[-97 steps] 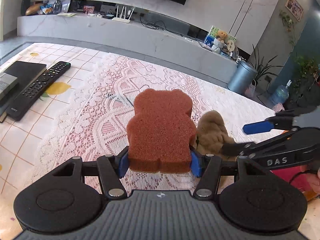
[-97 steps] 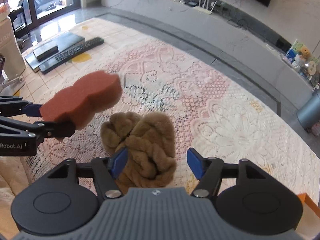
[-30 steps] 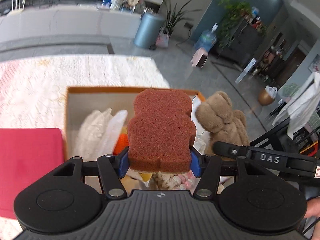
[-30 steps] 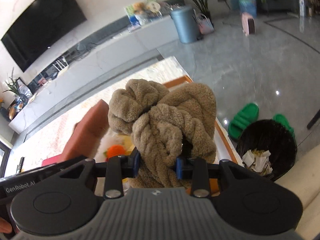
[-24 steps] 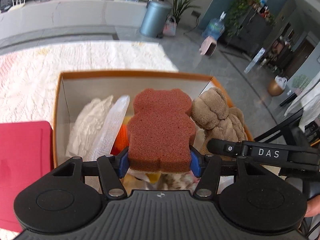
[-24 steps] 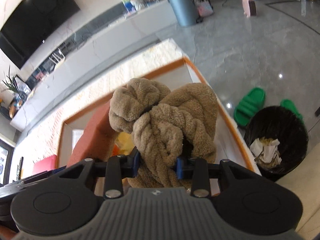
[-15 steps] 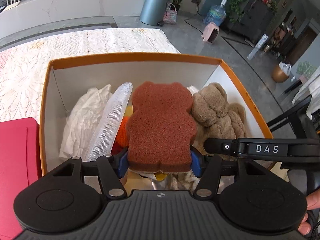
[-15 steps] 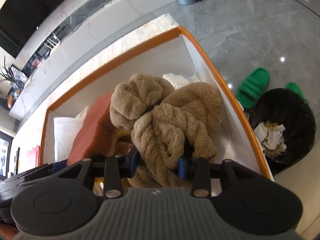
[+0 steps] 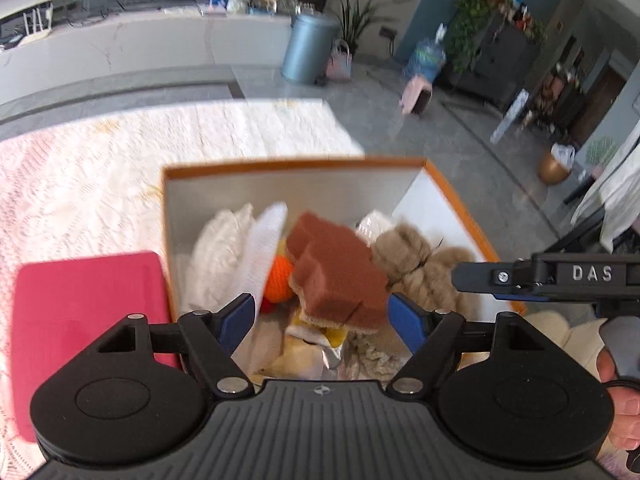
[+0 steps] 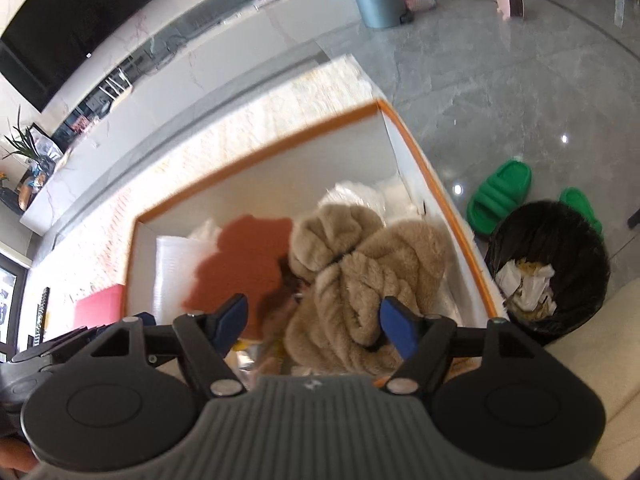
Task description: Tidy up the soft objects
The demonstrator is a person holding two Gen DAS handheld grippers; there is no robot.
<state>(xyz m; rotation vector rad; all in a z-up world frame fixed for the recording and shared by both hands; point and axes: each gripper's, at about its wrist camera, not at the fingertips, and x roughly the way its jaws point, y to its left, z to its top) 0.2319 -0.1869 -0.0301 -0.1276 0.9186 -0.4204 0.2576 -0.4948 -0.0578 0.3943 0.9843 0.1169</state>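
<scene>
Both tongs have released: left gripper point(image 9: 322, 314) and right gripper point(image 10: 312, 320) now gape above the sponge point(image 9: 334, 274) and plush towel point(image 10: 360, 280) inside the box point(image 9: 288, 166); deposit step complete, next withdraw upward.

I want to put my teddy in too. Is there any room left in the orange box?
Not much. The orange box is crowded: white cloths on the left, the brown sponge in the middle, the tan plush on the right. Its floor shows nowhere; only the far wall is bare. Outside, the lace tablecloth behind the box and red pad looks free.
</scene>
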